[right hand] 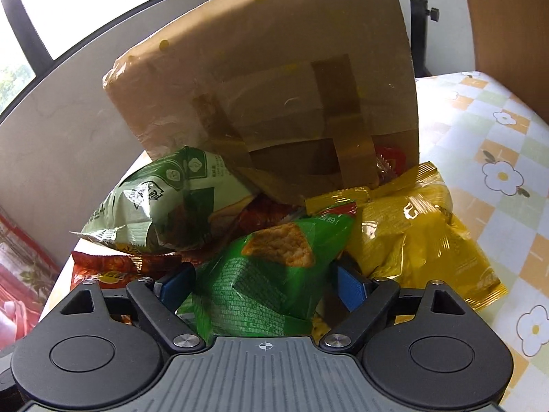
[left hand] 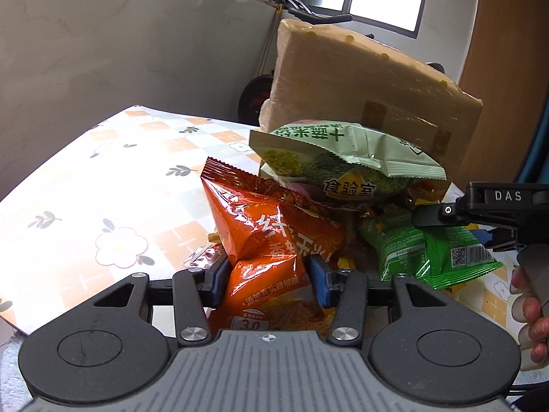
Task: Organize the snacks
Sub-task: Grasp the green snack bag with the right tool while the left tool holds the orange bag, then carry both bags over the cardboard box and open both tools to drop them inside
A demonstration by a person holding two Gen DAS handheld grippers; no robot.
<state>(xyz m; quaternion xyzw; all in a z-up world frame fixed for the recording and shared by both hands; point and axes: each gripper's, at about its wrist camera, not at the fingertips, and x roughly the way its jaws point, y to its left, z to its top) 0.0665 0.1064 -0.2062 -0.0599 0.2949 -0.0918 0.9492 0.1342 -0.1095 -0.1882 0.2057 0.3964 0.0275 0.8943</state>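
Floral tablecloth (left hand: 68,206) is lying under a pile of snacks. Nearest, we are pinching the orange bag (left hand: 267,240) in our left gripper (left hand: 269,276), its blue pads denting the foil. Our right gripper (right hand: 266,283) is straddling the green bag (right hand: 271,274); whether its pads are pressing, we cannot tell. Farther back, a pale green bag (left hand: 343,158) is sitting atop the pile, a yellow bag (right hand: 418,237) lying to the right. Behind them a cardboard box (right hand: 274,79) is leaning.
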